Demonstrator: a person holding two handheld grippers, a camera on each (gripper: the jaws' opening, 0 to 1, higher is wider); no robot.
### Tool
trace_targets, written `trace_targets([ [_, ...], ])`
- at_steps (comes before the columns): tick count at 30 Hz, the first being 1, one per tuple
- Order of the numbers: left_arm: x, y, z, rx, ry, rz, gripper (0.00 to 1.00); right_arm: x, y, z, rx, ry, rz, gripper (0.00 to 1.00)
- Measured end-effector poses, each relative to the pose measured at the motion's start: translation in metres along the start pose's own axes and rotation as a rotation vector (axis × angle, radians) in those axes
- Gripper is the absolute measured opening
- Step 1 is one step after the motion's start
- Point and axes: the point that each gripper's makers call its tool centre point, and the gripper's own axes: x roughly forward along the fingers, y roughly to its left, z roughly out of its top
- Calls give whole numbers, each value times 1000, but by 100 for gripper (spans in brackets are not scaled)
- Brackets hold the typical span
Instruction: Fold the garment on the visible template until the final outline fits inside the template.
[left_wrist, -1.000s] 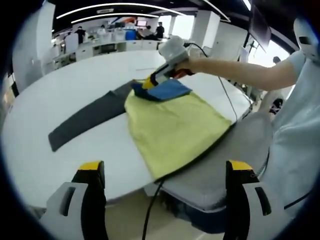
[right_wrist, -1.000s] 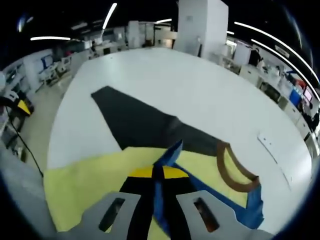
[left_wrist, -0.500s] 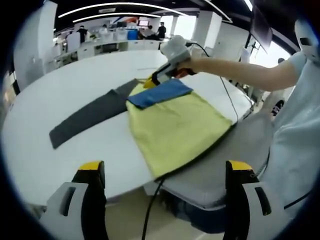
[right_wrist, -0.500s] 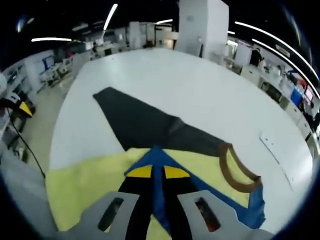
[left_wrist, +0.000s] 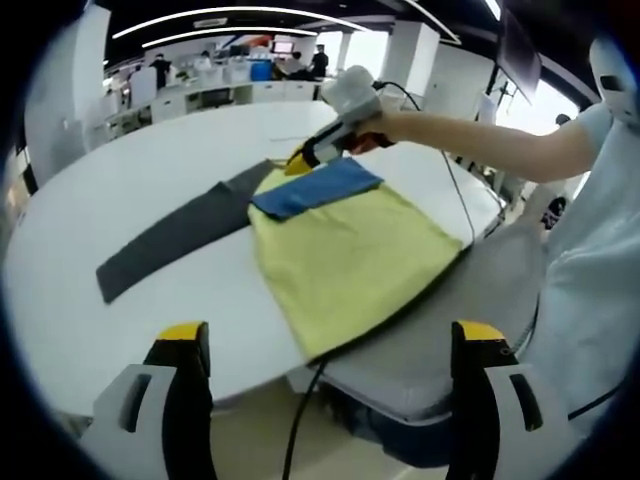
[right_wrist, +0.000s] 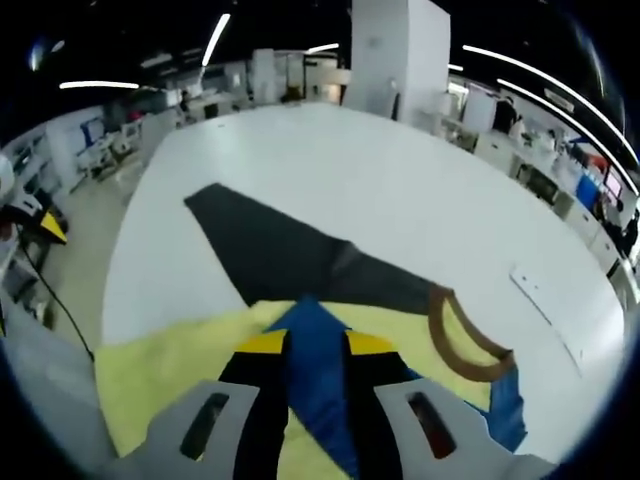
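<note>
The garment (left_wrist: 350, 245), a yellow shirt with blue sleeves and a brown collar (right_wrist: 462, 335), lies on the white surface (left_wrist: 150, 190), its lower edge overhanging the near rim. It overlaps one end of the dark template (left_wrist: 180, 235), which stretches away to the side.

The right tongs (left_wrist: 300, 160) sit low over the folded blue sleeve (left_wrist: 318, 186); in the right gripper view the jaws stand slightly apart with blue cloth between them, and whether they pinch it cannot be told.

The left tongs (left_wrist: 325, 345) hang released off the rim, touching nothing.

The main risk is that most of the shirt lies off the template, so folds made here may end outside its outline. If the sleeve clings to the jaws on withdrawal, the fold could spring open. The overhanging hem could also drag the shirt off the surface.
</note>
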Motion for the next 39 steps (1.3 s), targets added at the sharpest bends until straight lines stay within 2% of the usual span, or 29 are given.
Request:
trace_targets([
  [5,1,0,-1,2,4,-1,97,-6,1,-3,-7,0,-17,30],
  [10,1,0,0,-1,2,5,97,-11,6,0,3,-19,3,35],
  [15,1,1,2,4,-1,5,97,-11,-1,2,-24,-36,-33,52],
  [23,1,0,4,12,1,2,97,-17,-4,3,-37,-42,-50,58],
  [26,2,-1,4,17,3,-3,97,-19,-3,1,-35,-41,-54,65],
  [34,3,-3,7,27,7,-7,97,-29,5,-6,-63,-29,-48,64],
  [39,4,-5,9,30,7,-7,97,-35,3,-10,-87,-14,-78,71],
])
